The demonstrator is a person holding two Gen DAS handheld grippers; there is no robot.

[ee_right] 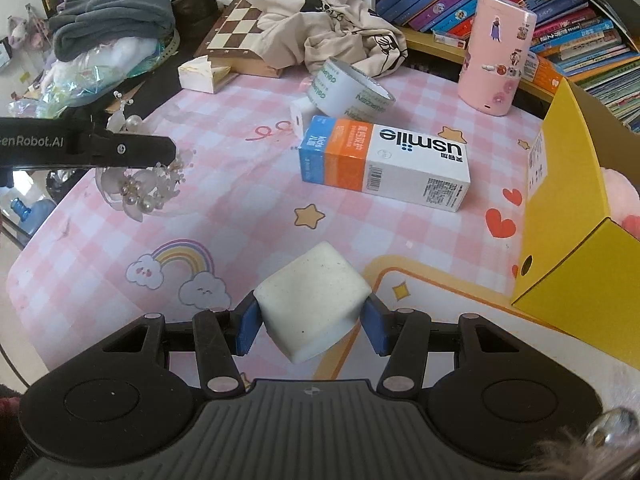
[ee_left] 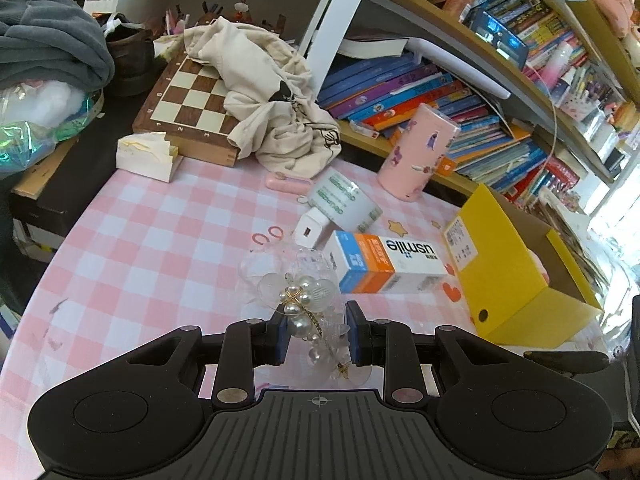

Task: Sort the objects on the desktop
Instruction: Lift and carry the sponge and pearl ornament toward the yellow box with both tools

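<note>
My left gripper [ee_left: 317, 334] is shut on a pearl and clear-petal hair ornament [ee_left: 300, 300], held above the pink checked tablecloth [ee_left: 160, 240]. The right wrist view shows that gripper [ee_right: 164, 152] side-on at the left with the ornament [ee_right: 140, 192] hanging from it. My right gripper [ee_right: 311, 330] is shut on a white foam cube [ee_right: 312, 304], near the table's front. A usmile box [ee_left: 384, 266], also in the right wrist view [ee_right: 384, 164], a tape roll [ee_left: 344, 204] [ee_right: 348, 90], a white charger [ee_left: 308, 232] and a pink cylinder [ee_left: 418, 152] [ee_right: 496, 56] lie beyond.
An open yellow box [ee_left: 508, 280] [ee_right: 572, 216] stands at the right. A chessboard [ee_left: 188, 108] under a beige cloth bag [ee_left: 272, 100], a tissue pack [ee_left: 146, 156] and grey clothes [ee_left: 48, 48] are at the back left. Bookshelves [ee_left: 460, 92] line the back right.
</note>
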